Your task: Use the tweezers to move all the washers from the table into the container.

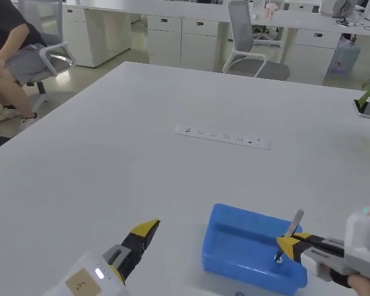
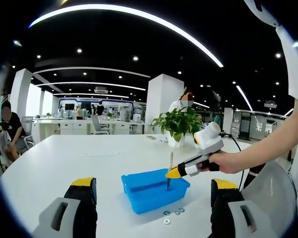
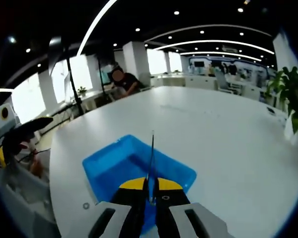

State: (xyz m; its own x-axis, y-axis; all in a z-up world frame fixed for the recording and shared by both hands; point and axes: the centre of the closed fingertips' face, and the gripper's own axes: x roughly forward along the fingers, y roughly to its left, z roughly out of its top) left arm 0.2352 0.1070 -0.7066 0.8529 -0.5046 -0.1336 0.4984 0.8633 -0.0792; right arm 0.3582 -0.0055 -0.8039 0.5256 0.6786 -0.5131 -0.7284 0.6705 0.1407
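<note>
A blue container [image 1: 250,246] sits on the white table near its front edge. My right gripper [image 1: 291,244] is shut on steel tweezers [image 1: 292,227], which stand upright with their tips down inside the container. In the right gripper view the jaws [image 3: 151,186] pinch the tweezers [image 3: 151,156] over the container [image 3: 116,168], and one washer [image 3: 86,205] lies on the table beside it. In the left gripper view, washers [image 2: 172,213] lie in front of the container [image 2: 149,192]. My left gripper [image 1: 142,237] hovers open to the container's left, with nothing between its jaws [image 2: 153,183].
A white power strip [image 1: 222,137] lies mid-table. A phone [image 1: 367,110] and a potted plant [image 2: 179,124] are at the table's far right. A seated person [image 1: 12,43] and office chairs [image 1: 253,49] are beyond the table edges.
</note>
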